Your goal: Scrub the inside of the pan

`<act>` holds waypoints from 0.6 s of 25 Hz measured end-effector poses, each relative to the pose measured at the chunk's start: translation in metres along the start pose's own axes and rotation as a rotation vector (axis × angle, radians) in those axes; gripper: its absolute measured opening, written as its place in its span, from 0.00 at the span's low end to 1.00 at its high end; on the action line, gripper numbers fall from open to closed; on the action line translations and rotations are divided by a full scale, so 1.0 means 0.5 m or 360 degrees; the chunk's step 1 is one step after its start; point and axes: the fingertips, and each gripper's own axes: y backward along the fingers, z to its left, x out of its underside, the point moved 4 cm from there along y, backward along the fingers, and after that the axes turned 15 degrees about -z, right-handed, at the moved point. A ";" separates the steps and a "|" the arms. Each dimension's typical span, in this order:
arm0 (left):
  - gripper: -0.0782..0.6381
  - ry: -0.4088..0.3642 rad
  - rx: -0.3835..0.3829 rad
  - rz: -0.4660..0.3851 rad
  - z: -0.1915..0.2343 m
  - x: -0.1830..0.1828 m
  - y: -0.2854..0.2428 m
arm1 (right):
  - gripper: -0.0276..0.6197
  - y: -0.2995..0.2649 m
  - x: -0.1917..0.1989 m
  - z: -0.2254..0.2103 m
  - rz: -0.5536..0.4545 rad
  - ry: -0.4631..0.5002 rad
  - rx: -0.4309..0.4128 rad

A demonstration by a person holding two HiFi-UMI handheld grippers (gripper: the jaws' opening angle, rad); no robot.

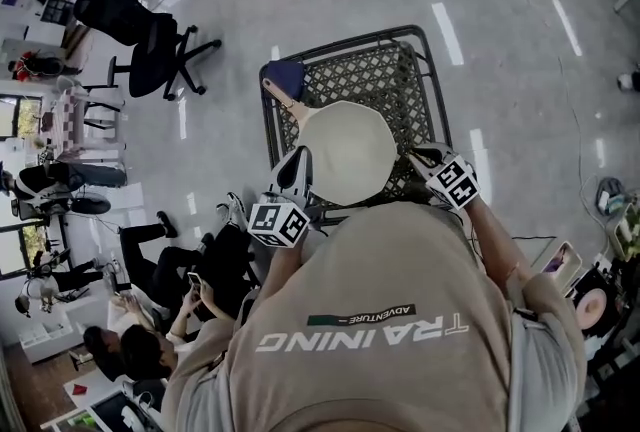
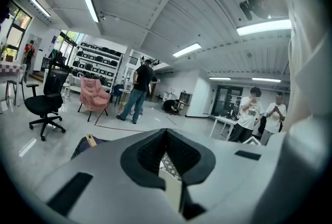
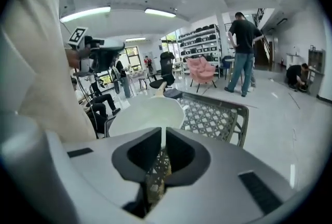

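Observation:
A cream pan (image 1: 345,148) with a wooden handle (image 1: 282,98) lies on a black mesh table (image 1: 400,70), its handle pointing to the far left. A dark blue pad (image 1: 287,75) lies beside the handle. My left gripper (image 1: 301,160) is at the pan's near-left rim, and in the left gripper view the cream rim (image 2: 174,194) sits pinched between its nearly closed jaws. My right gripper (image 1: 416,160) is at the near-right rim. In the right gripper view the pan (image 3: 148,114) spreads ahead, and its thin edge runs into the narrow slit of the right gripper (image 3: 163,150).
A black office chair (image 1: 150,45) stands to the far left of the table. Two people sit on the floor at the near left (image 1: 170,300). Farther off are a pink armchair (image 3: 201,70) and a standing person (image 3: 243,52). The table's rim (image 3: 244,114) is raised.

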 end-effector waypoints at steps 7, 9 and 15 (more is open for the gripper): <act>0.13 -0.0010 -0.0104 0.0059 -0.019 0.038 0.017 | 0.07 0.005 -0.122 0.021 -0.0379 -0.0082 -0.0197; 0.13 -0.0034 -0.0144 0.0064 -0.031 0.033 0.026 | 0.07 -0.003 -0.160 0.033 -0.0456 -0.0098 -0.0302; 0.13 -0.0120 -0.0224 0.0018 -0.054 0.016 0.060 | 0.07 -0.047 -0.264 0.065 -0.0546 0.0150 -0.0455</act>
